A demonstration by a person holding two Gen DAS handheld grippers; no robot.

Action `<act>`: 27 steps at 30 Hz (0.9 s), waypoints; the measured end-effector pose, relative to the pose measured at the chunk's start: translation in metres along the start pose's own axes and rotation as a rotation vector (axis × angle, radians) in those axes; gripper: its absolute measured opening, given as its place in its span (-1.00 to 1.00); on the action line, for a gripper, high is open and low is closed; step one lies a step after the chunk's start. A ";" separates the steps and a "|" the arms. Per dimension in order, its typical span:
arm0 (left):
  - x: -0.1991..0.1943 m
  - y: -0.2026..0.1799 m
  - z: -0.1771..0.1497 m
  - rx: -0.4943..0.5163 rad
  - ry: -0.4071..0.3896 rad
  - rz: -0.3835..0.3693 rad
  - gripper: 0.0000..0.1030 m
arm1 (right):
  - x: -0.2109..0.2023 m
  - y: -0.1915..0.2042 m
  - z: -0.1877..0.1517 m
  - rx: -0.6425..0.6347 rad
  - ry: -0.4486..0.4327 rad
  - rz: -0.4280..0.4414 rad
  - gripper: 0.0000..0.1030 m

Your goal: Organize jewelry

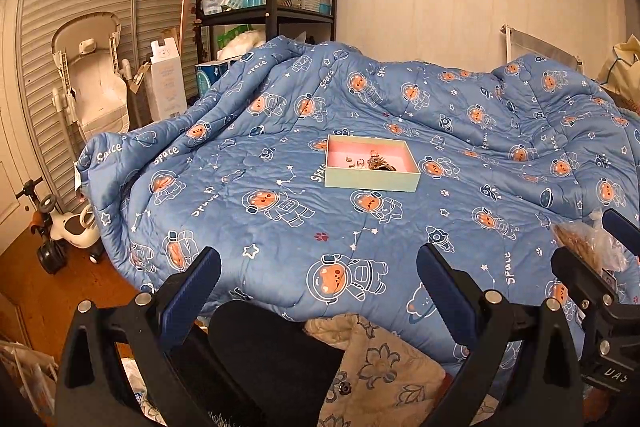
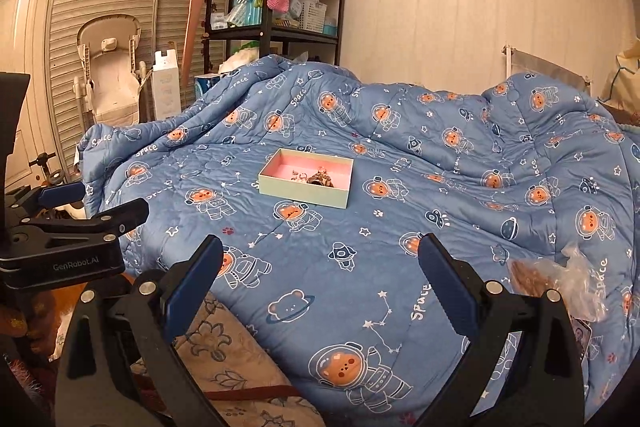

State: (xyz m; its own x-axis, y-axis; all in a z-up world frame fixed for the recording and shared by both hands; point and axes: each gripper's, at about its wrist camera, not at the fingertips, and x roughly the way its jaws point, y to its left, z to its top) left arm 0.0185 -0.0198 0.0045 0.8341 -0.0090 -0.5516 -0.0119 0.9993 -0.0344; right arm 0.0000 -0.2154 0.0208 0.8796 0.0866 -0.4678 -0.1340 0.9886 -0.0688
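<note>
Shallow pale-green cardboard box w/ pink lining (image 2: pixel 306 183) sat mid blue space-print quilt (image 2: pixel 440 247), small metal jewelry pieces (image 2: pixel 314 177) heaped inside. Crinkled clear plastic bag (image 2: pixel 560 277) lay near right. Left gripper (image 1: pixel 318 277) and right gripper (image 2: pixel 320 273) both gaped wide, holding nothing, well short of box. Fits sorting just underway or wrapped up; can't tell which.

We see an open pale-green box (image 1: pixel 372 179), pink-lined, flat on the blue quilt, jewelry (image 1: pixel 370 163) clustered toward its near wall.
</note>
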 end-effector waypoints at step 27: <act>-0.001 -0.001 0.002 0.001 -0.004 0.006 0.87 | 0.003 -0.004 0.001 0.014 0.008 0.003 0.87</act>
State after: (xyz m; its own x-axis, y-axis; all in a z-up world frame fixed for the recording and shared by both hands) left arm 0.0187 -0.0203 0.0072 0.8363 -0.0034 -0.5483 -0.0158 0.9994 -0.0303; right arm 0.0042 -0.2188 0.0206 0.8756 0.0891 -0.4747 -0.1302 0.9900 -0.0545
